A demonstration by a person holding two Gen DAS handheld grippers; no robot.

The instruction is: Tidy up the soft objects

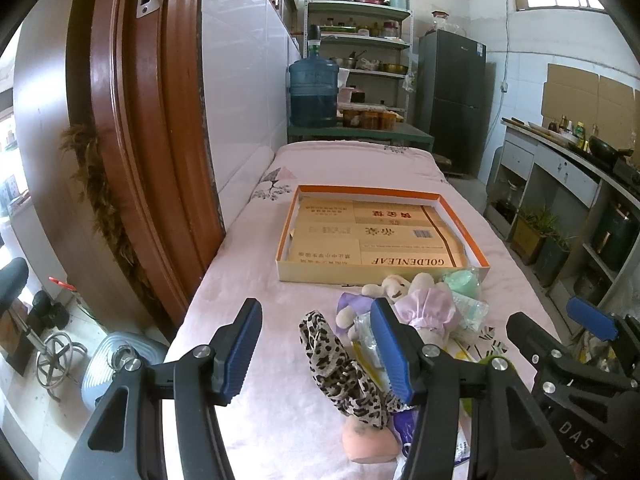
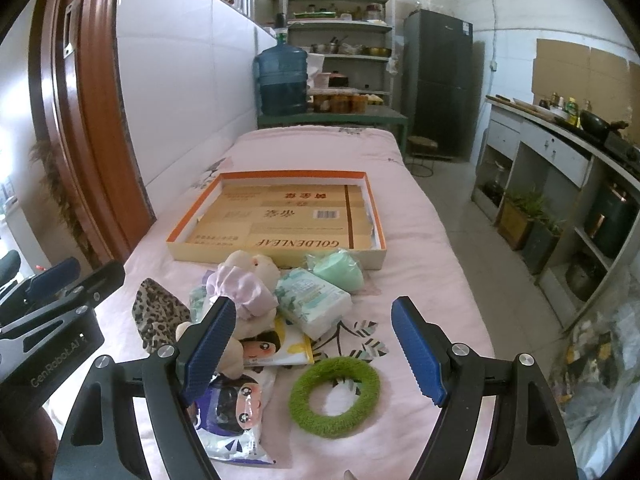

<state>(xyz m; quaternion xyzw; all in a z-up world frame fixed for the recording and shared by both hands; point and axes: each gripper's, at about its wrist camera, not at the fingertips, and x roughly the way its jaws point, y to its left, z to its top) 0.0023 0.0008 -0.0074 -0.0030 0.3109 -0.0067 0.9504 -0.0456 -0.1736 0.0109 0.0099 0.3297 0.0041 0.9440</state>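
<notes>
Both the left gripper [image 1: 316, 346] and right gripper [image 2: 314, 346] gape empty above a jumbled heap: leopard-print cloth [image 1: 340, 368], frilly plush bunny [image 2: 248, 284], fuzzy green ring [image 2: 335, 394].

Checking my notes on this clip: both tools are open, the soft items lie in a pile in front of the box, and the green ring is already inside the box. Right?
Not quite. The green ring is not in the box; the right wrist view shows it on the pink cover, nearer the camera than the pile. The rest stands.
</notes>
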